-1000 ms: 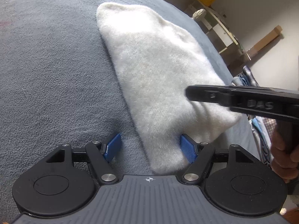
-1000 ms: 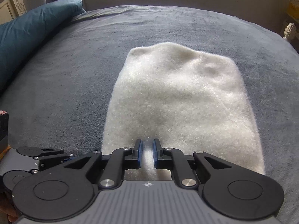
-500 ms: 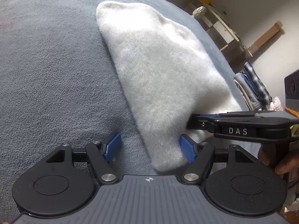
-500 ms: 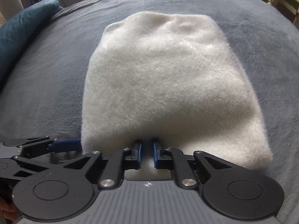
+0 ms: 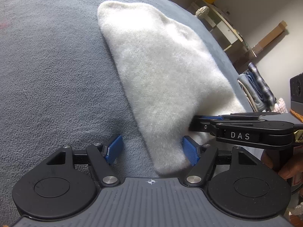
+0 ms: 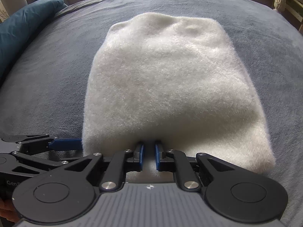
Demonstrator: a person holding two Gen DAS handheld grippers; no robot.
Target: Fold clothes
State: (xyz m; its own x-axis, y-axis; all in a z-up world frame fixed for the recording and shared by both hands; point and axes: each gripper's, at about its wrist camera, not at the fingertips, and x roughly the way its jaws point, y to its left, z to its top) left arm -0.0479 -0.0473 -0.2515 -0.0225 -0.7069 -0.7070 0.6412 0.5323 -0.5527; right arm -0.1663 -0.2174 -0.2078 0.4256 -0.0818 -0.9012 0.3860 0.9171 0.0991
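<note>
A: White fleece garment (image 6: 170,87) lay flat on the grey blanket (image 6: 56,66) covering the bed, already doubled over by the look of it. Near edge faced both grippers, far edge pointed toward the room's wall side.

B: Handling guess?

A: Light, thick pile, fully limp. No stiffness, so it would sag from any single grip point. Fuzzy surface, so not slippery; pads should bite well. Nothing fragile about it.

B: Where to grab?

A: Near hem, both corners, so the edge lifts level. One central pinch would let the sides droop.

B: Tongs?

A: Right gripper (image 6: 148,157) was clenched on the middle of the near hem, with a tuft of fleece squeezed between the blue pads (image 6: 140,156). Left gripper (image 5: 152,150) was released, jaws wide, straddling the near left corner of the garment; one pad touched the fleece, the other sat over bare blanket. Not gripping.

B: Surroundings?

A: Teal pillow (image 6: 24,19) at the bed's left side, well apart. Shelf unit (image 5: 223,22) and stacked folded clothes (image 5: 255,87) off the bed's right.
</note>
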